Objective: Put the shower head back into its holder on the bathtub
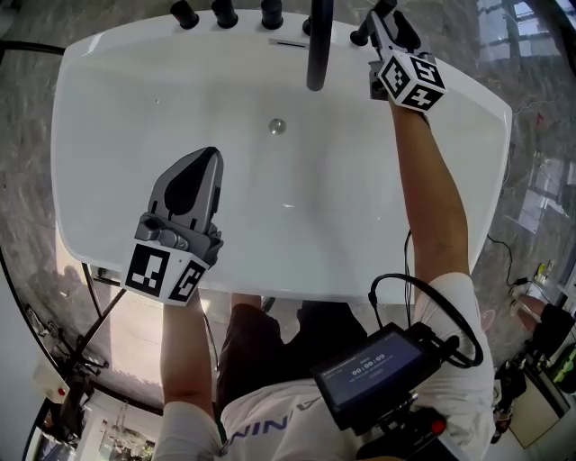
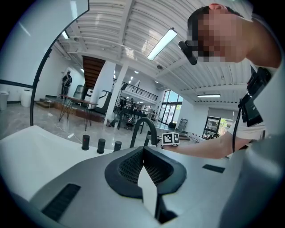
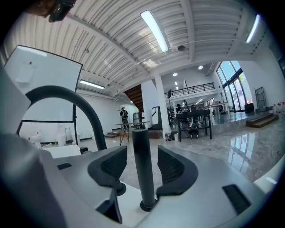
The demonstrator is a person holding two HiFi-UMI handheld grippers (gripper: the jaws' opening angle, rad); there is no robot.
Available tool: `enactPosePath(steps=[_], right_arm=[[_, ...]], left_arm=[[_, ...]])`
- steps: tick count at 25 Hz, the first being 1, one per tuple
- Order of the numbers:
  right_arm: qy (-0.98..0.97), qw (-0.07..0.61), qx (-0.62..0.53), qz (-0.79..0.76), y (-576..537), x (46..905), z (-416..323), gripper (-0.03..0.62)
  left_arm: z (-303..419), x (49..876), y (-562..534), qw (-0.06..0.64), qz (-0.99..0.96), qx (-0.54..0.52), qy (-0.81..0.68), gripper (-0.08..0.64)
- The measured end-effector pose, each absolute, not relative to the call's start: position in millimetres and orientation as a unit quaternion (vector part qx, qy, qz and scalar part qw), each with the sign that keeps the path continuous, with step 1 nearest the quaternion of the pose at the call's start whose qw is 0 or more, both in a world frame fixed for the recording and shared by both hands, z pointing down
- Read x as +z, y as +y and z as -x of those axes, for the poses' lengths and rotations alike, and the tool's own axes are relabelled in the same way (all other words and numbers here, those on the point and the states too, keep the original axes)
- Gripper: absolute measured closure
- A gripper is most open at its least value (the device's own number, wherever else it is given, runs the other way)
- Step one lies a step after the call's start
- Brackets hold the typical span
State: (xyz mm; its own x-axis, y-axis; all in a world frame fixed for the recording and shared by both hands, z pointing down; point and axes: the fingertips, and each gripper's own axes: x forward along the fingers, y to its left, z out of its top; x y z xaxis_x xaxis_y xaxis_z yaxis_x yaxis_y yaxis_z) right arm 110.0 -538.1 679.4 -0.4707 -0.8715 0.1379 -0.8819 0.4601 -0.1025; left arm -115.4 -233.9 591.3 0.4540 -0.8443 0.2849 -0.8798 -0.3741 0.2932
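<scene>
The black cylindrical shower head (image 3: 142, 164) stands upright in its round holder (image 3: 147, 206) on the far rim of the white bathtub (image 1: 108, 135). My right gripper (image 3: 141, 155) is open around it, and a narrow gap shows between the cylinder and each pad. In the head view that gripper (image 1: 371, 29) sits at the tub's far right corner, beside the black spout (image 1: 318, 45). My left gripper (image 1: 209, 155) hovers over the near left of the tub. Its jaws are shut with nothing between them (image 2: 142, 151).
Three black knobs (image 1: 225, 13) line the far rim left of the spout. A drain fitting (image 1: 276, 126) sits on the tub's far wall. A device with a screen (image 1: 373, 369) hangs at the person's chest. A black stand (image 1: 72, 351) is on the marble floor at the left.
</scene>
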Motion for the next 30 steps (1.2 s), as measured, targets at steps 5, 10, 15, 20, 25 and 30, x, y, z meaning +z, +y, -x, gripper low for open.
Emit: enactPosePath(steps=[5,10,15,20,25,30], right_arm=[[-0.855,0.013,0.067,-0.514,-522,643,-115,0.391],[-0.866,0.011,0.056,-0.497,-476,593,-113,0.393],[-0.882,0.013,0.016,-0.471,-399,515,-124,0.426],[-0.876,0.026,-0.004,-0.482,-323,464,-158,0.488],[-0.855,0.022,0.012,-0.518,-254,421,-199,0.532],[-0.843,0.004,0.038,-0.537,-201,380,-217,0.554]], left_arm=[[117,568,-224,0.187,-0.827,0.039,-0.528,0.543],[122,532,-209,0.181,-0.821,0.022,-0.541,0.543],[105,466,-190,0.159,-0.824,0.001,-0.543,0.543],[86,407,-175,0.126,-0.835,-0.006,-0.536,0.543],[68,353,-146,0.116,-0.834,-0.031,-0.538,0.543],[56,316,-119,0.103,-0.842,-0.039,-0.527,0.543]])
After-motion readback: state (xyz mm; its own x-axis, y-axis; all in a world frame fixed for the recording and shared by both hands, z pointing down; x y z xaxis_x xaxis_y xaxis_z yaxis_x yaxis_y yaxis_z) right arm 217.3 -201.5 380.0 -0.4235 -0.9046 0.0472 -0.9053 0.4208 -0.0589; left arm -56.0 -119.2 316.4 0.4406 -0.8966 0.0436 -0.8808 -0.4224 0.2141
